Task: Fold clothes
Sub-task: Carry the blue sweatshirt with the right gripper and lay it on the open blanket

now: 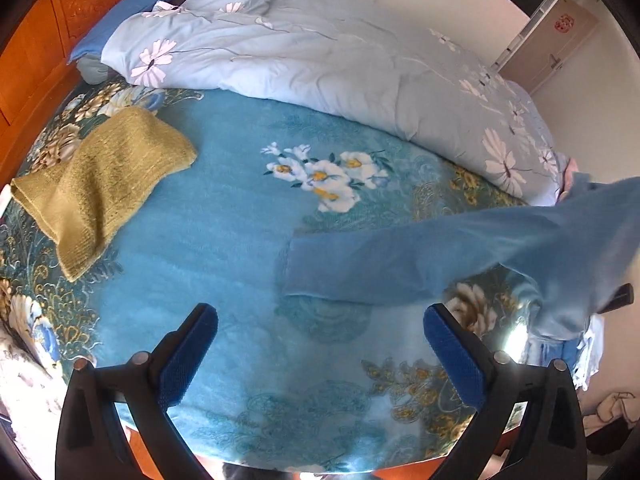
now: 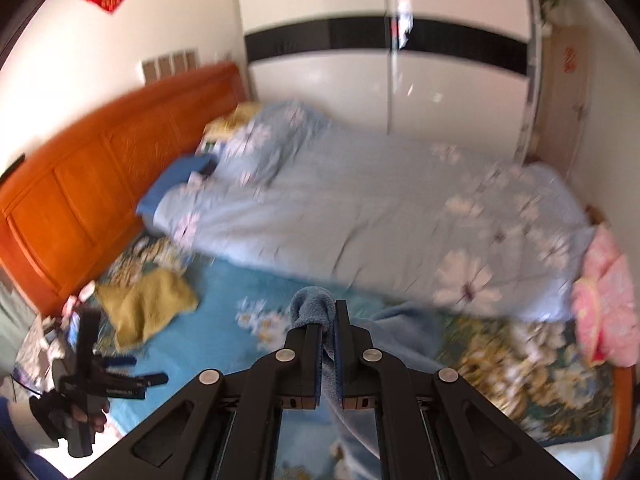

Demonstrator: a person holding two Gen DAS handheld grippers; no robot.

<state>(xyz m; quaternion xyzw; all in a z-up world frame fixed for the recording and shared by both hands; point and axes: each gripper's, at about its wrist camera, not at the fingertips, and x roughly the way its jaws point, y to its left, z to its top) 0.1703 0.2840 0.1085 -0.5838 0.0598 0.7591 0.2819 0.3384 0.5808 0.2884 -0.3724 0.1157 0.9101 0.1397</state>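
1. The left gripper point(image 1: 320, 322) hangs above the bed with its jaws spread wide and nothing between the blue pads point(image 1: 188, 356); only the teal floral blanket point(image 1: 224, 216) shows in the gap.

2. The right gripper point(image 2: 328, 320) has its jaws drawn close together, pinching a fold of the blue garment point(image 2: 312, 306), which bunches above the fingertips and trails down between them toward the camera.

3. In the left wrist view, that same blue garment point(image 1: 440, 256) stretches in from the right edge, lifted off the bed, a long sleeve-like part reaching out over the blanket toward the middle of the frame.

4. An olive-green knitted piece point(image 1: 100, 188), folded flat, lies on the blanket near the orange wooden headboard point(image 1: 36, 56), well apart from the blue garment.

5. A pale blue quilt point(image 1: 320, 60) printed with white flowers is heaped along the far side of the bed, against the white wardrobe point(image 2: 400, 88).

6. A pink bundle point(image 2: 608, 312) sits at the foot end of the quilt in the right wrist view.

7. In the right wrist view, the left gripper point(image 2: 132, 370) shows at lower left, held in a hand point(image 2: 86, 416); the frame is motion-blurred and fine detail there cannot be made out.
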